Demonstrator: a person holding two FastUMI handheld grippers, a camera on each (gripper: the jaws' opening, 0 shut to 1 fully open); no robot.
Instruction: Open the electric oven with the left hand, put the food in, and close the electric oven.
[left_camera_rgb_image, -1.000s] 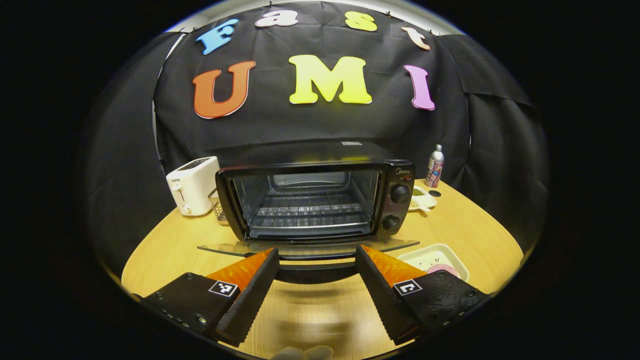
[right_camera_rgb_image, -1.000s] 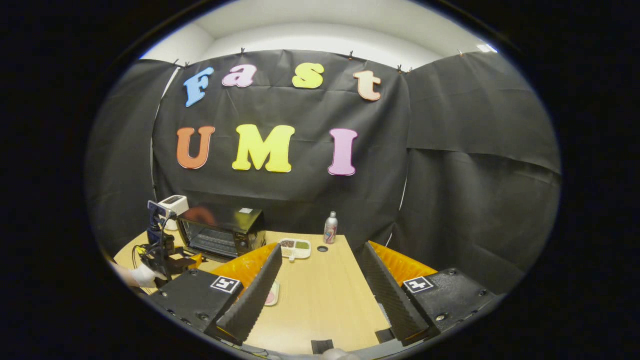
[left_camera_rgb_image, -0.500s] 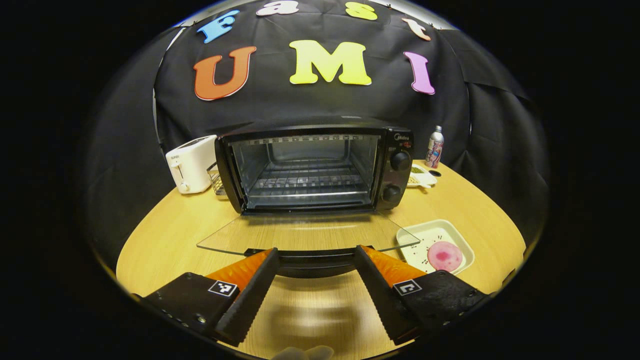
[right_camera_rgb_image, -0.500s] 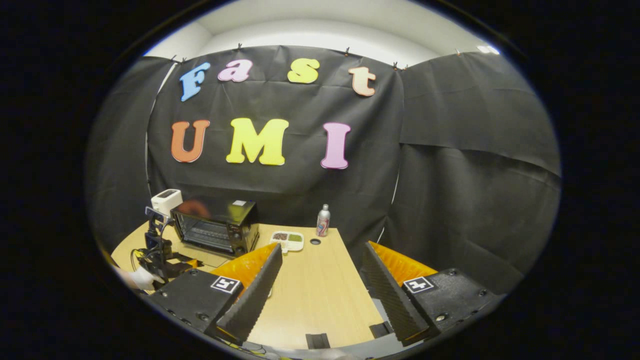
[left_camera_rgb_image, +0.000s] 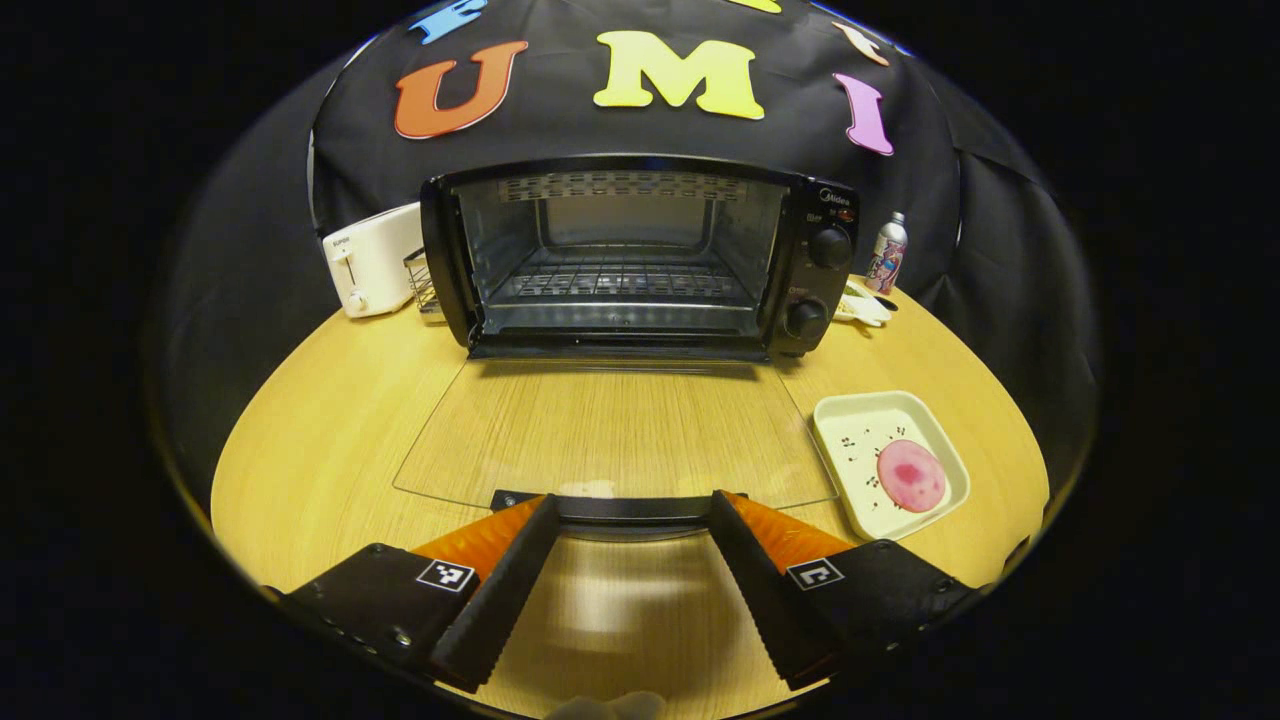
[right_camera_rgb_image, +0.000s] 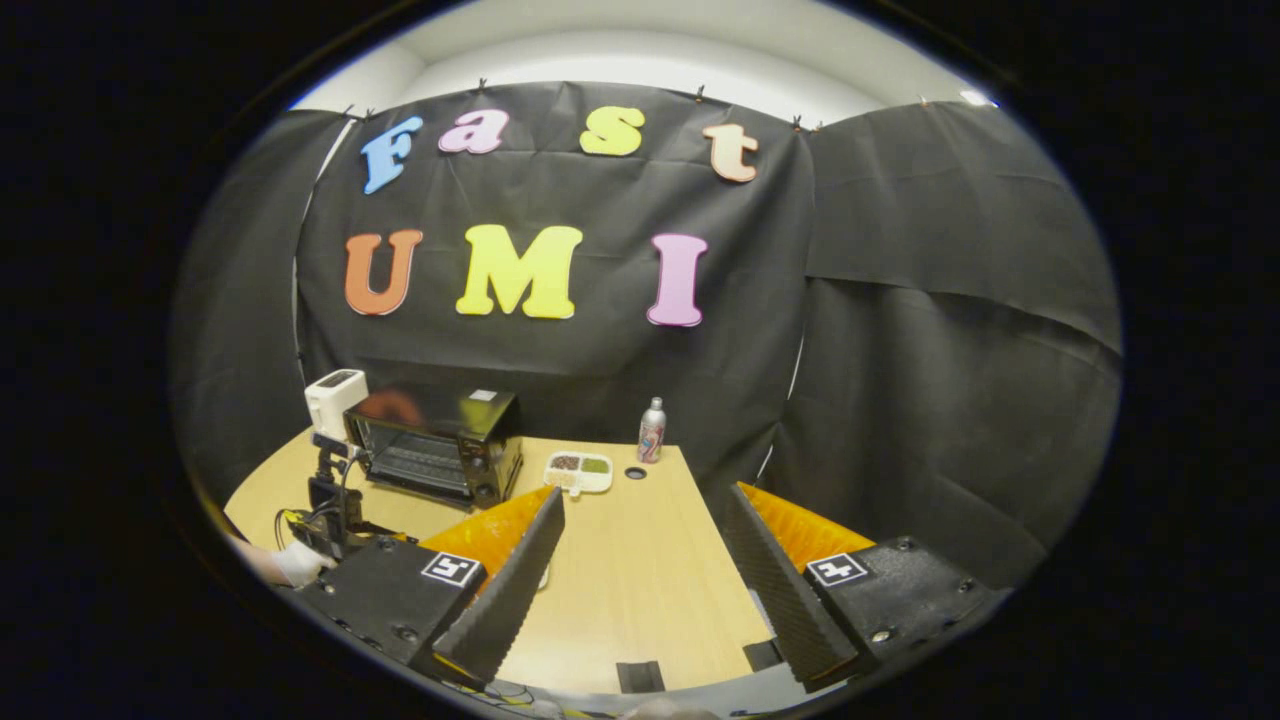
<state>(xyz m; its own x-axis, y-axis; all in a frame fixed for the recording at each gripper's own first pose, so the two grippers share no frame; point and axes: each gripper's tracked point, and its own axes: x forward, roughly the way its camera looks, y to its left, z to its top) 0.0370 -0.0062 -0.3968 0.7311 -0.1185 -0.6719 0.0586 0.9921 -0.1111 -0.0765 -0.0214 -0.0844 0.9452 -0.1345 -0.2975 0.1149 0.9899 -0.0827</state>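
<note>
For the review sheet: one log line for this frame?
oven door: fully open | left gripper: at door handle | food: on tray | right gripper: open, idle

Cloth-walled lab booth, kitchen props

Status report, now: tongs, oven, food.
Left tongs open at the door handle. Right tongs open, empty. Oven door down flat. Pink food on its tray, nothing blocking.

Oven (left_camera_rgb_image: 640, 255) door (left_camera_rgb_image: 610, 430) down flat; L gripper (left_camera_rgb_image: 633, 510) wide at handle (left_camera_rgb_image: 628, 508).
</note>
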